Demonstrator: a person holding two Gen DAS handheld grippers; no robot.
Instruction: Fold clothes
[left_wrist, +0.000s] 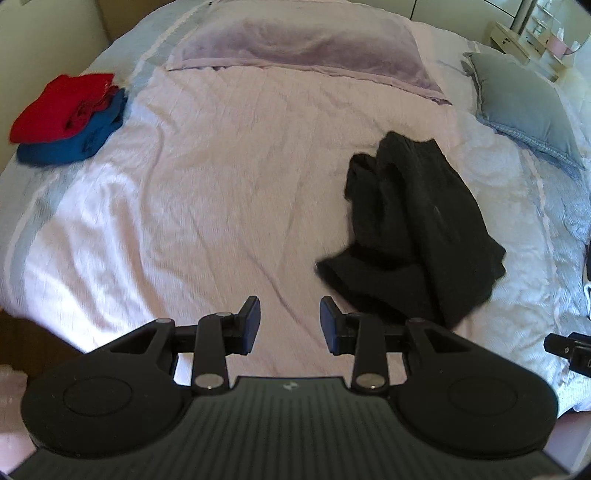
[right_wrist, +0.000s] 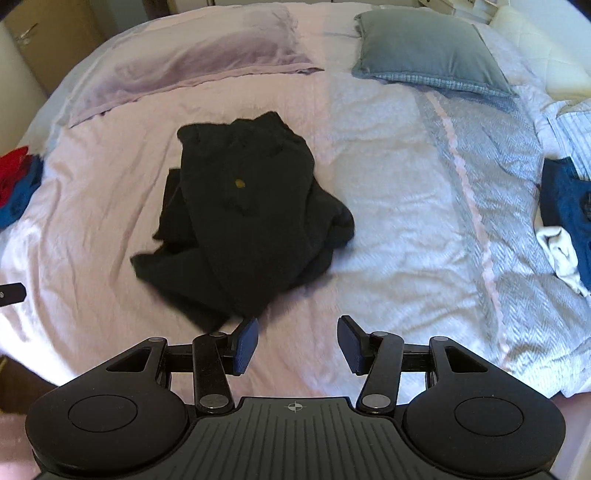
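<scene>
The left tongs (left_wrist: 290, 319) stand partly open with nothing between the blue pads, only bare bedcover showing in the gap, and they touch nothing. They point steeply down at the near part of the bed (left_wrist: 207, 206), hanging above it. The right tongs (right_wrist: 298, 341) are parted a little wider, also empty, also aimed steeply down over the bed; their left pad (right_wrist: 245, 345) sits just near of the black garment (right_wrist: 243, 221) in that view, and whether it brushes the cloth cannot be told (the edge there is blurred). The black garment lies crumpled in a heap in the middle of the bed, to the right of and beyond the left tongs, and to the left of and beyond the right tongs; a small yellow spot (right_wrist: 239, 183) shows on it. Far left on the bed a red garment (left_wrist: 61, 107) lies folded on top of a blue one (left_wrist: 74, 142). At the far side lie a lilac pillow (left_wrist: 303, 48) and, right of it, a grey pillow (left_wrist: 528, 114). At the right edge of the right view sit a dark blue garment (right_wrist: 567, 206) and a white one (right_wrist: 561, 254), unfolded.
</scene>
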